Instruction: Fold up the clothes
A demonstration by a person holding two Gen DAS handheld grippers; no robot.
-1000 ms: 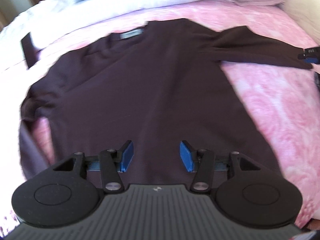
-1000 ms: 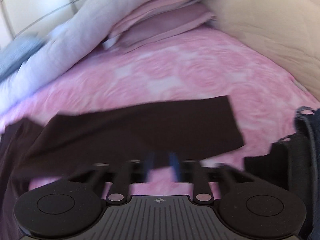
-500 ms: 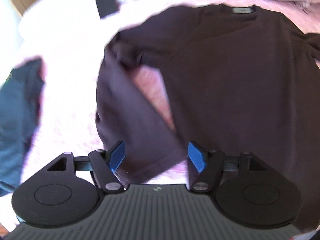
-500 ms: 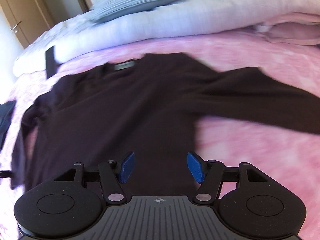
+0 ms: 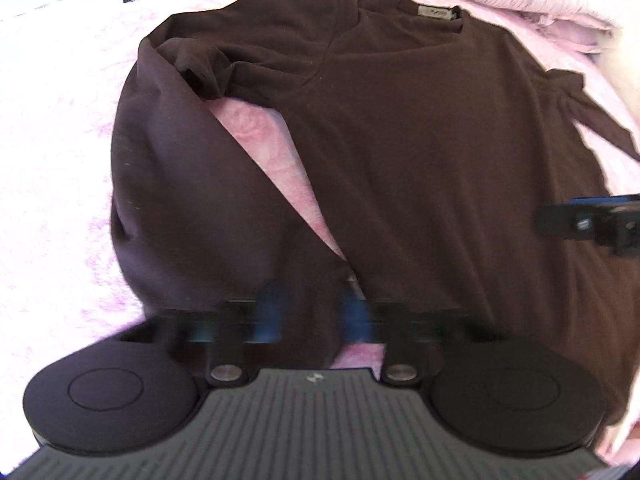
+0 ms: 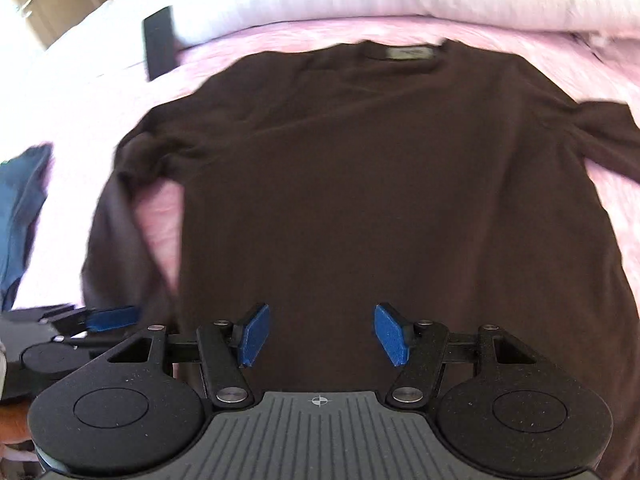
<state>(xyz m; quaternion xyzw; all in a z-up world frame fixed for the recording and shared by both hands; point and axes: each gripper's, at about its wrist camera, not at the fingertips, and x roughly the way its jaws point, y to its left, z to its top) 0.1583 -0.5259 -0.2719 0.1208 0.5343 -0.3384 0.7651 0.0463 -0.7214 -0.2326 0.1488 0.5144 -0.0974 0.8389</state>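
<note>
Sweater flat, collar away from camera

Both wrist views low over one sweater

Right wrist view: open pink bedspread at 9–10 o'clock of dark sweater; black flat object blocks 11 o'clock; blue garment at 9; white duvet roll bars 12; left gripper crowds 8
</note>
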